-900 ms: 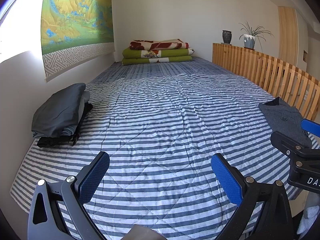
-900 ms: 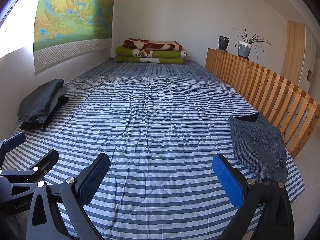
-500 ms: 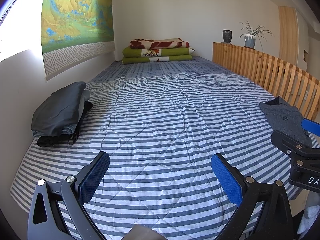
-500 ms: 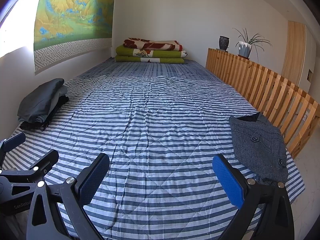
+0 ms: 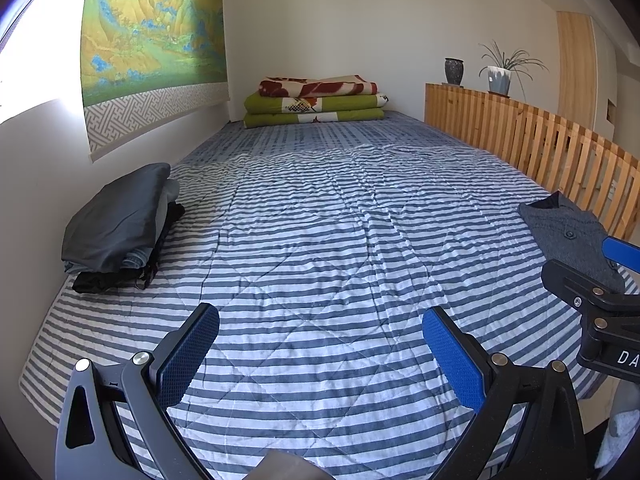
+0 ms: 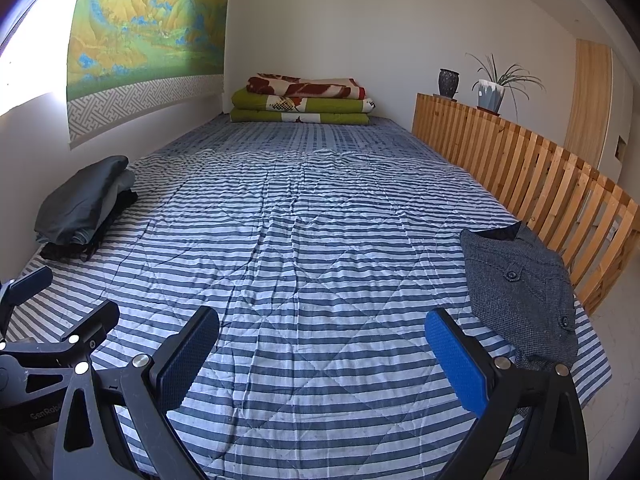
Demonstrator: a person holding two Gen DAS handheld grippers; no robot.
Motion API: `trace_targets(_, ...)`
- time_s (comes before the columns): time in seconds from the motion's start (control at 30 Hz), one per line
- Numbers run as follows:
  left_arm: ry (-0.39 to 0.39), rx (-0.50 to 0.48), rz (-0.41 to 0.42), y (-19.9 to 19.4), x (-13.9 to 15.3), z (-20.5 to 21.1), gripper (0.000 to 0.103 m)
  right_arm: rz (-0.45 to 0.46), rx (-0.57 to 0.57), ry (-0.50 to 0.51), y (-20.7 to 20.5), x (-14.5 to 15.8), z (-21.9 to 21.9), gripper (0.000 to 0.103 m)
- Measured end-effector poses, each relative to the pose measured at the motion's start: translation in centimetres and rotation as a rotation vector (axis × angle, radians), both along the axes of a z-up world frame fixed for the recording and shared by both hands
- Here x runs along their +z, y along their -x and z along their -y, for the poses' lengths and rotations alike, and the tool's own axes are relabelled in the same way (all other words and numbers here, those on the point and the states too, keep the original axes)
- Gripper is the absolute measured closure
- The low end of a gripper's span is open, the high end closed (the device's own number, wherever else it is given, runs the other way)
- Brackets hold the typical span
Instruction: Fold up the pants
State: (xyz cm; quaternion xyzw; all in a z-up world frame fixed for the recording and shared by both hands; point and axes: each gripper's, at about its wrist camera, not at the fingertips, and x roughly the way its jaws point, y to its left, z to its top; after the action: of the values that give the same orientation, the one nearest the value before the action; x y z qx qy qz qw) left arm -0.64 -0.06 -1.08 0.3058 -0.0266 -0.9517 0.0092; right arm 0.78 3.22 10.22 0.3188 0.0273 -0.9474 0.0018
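Grey tweed pants (image 6: 520, 288) with buttons lie bunched at the right edge of the striped bed, against the wooden rail; the left wrist view shows the pants (image 5: 564, 232) at far right. My right gripper (image 6: 320, 348) hovers open over the bed's near end, the pants just right of its right finger. My left gripper (image 5: 320, 344) is open too, with nothing between its blue pads. Each gripper shows at the edge of the other's view. A pile of folded dark clothes (image 5: 116, 220) rests by the left wall.
The blue-and-white striped quilt (image 5: 320, 220) covers the bed. Folded green and red blankets (image 5: 316, 102) are stacked at the far end. A slatted wooden rail (image 6: 540, 176) runs along the right side, with a vase and a potted plant (image 6: 492, 88) on it.
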Motion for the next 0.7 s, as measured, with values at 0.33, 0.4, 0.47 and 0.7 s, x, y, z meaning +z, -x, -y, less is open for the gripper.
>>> trace_targets(0.33, 0.001, -0.002, 0.001, 0.06, -0.07, -0.34, 0.000, 0.001, -0.001, 0.001, 0.06, -0.02, 0.08, 0.002)
trace_targets(0.4, 0.001, -0.002, 0.003, 0.09, -0.15, -0.53, 0.000, 0.004, -0.001, 0.002, 0.10, -0.06, 0.06, 0.002)
trace_targets(0.47, 0.002, -0.002, 0.001, 0.08, -0.18, -0.74, 0.000, 0.005, -0.001, 0.001, 0.11, -0.11, 0.02, 0.002)
trace_targets(0.7, 0.001, -0.002, 0.001, 0.16, -0.22, -0.75, 0.000, 0.005, -0.001, 0.000, 0.13, -0.09, 0.05, 0.002)
